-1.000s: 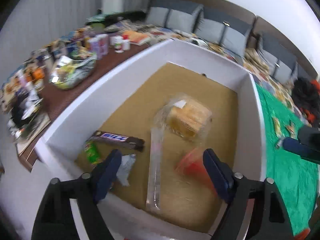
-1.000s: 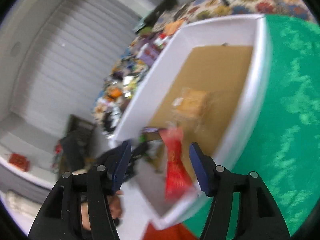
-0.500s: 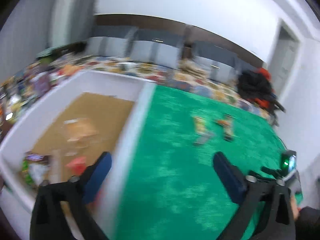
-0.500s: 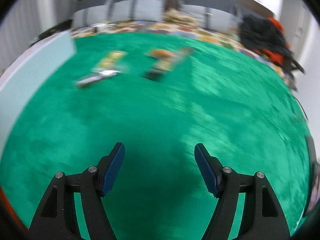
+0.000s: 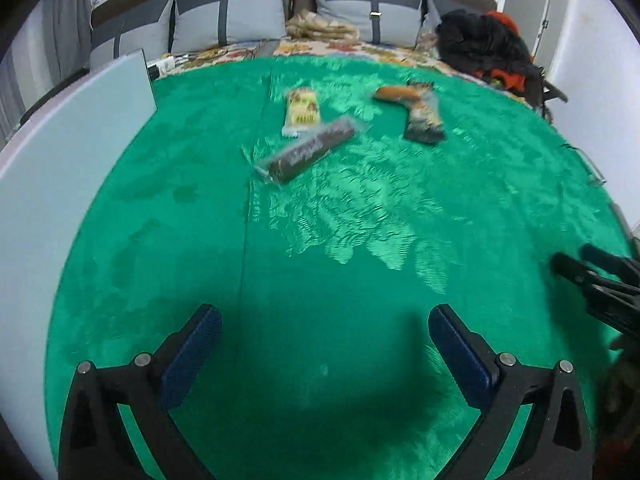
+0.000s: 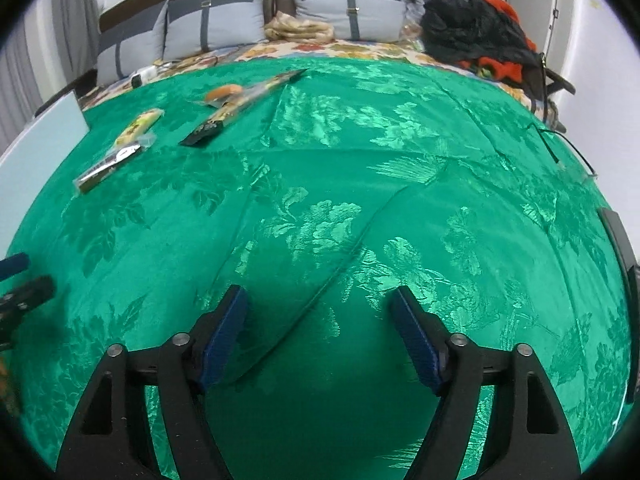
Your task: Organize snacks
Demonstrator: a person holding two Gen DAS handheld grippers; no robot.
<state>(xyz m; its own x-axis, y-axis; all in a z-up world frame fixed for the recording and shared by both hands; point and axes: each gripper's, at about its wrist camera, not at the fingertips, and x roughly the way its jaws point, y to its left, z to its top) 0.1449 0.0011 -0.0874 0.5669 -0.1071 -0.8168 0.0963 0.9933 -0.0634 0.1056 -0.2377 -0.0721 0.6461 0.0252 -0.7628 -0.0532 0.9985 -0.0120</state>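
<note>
Ahead, open green cloth point(image 6: 360, 200); box wall point(image 5: 60, 168) probably left

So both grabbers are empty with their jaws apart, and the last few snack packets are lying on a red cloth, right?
Nearly. The cloth is green, not red, as the right wrist view shows plainly. The rest holds: the left gripper and right gripper are empty with jaws apart, the right's having just been opening, and the snack packets lie on the cloth.

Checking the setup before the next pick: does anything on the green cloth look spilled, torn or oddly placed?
Nothing spilled or torn. The snacks lie loosely scattered on the green cloth: a dark bar overlapping the yellow packet. The cloth has creases.
</note>
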